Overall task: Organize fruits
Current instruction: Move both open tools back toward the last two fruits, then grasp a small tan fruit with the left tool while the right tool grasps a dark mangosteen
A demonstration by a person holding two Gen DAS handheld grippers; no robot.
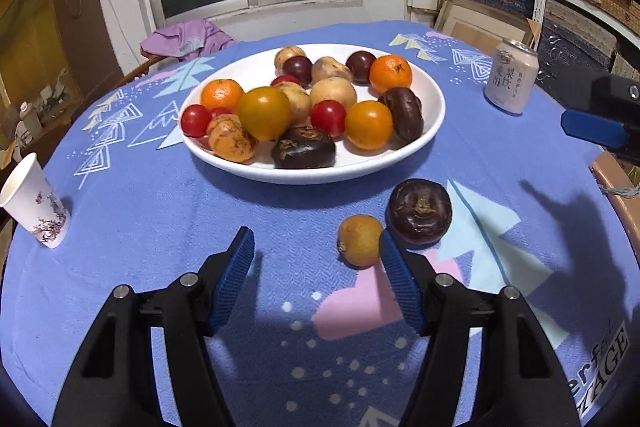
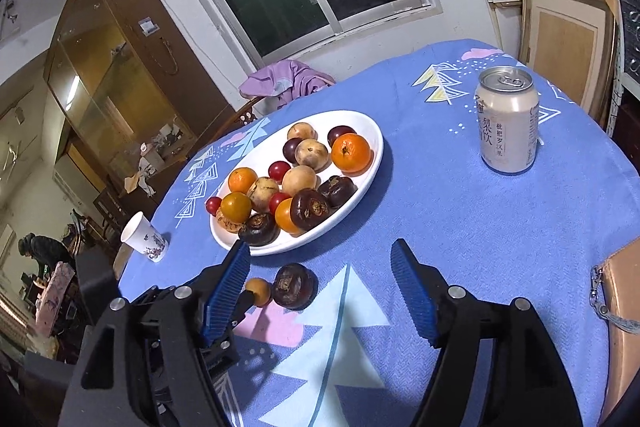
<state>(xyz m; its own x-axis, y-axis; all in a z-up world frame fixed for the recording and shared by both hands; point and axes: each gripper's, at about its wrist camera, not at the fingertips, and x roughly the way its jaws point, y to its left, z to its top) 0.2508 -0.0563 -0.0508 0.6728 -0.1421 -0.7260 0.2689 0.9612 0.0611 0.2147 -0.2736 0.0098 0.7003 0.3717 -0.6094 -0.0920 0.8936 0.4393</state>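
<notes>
A white plate [image 1: 434, 115] [image 2: 370, 125] holds several fruits: oranges, yellow and red tomatoes, tan fruits and dark purple ones. On the blue cloth in front of it lie a small tan-orange fruit [image 1: 360, 239] [image 2: 259, 291] and a dark purple fruit [image 1: 421, 211] [image 2: 294, 285], side by side. My left gripper [image 1: 318, 247] is open and empty; its right fingertip is next to the tan-orange fruit. My right gripper [image 2: 320, 263] is open and empty above the cloth, right of both loose fruits. It also shows at the right edge of the left wrist view [image 1: 596, 129].
A drink can [image 1: 510, 77] [image 2: 506, 121] stands right of the plate. A paper cup [image 1: 34, 203] [image 2: 144, 237] stands at the table's left edge. A tan bag [image 2: 618, 307] lies at the right edge. A purple garment [image 1: 186, 37] hangs on a chair behind.
</notes>
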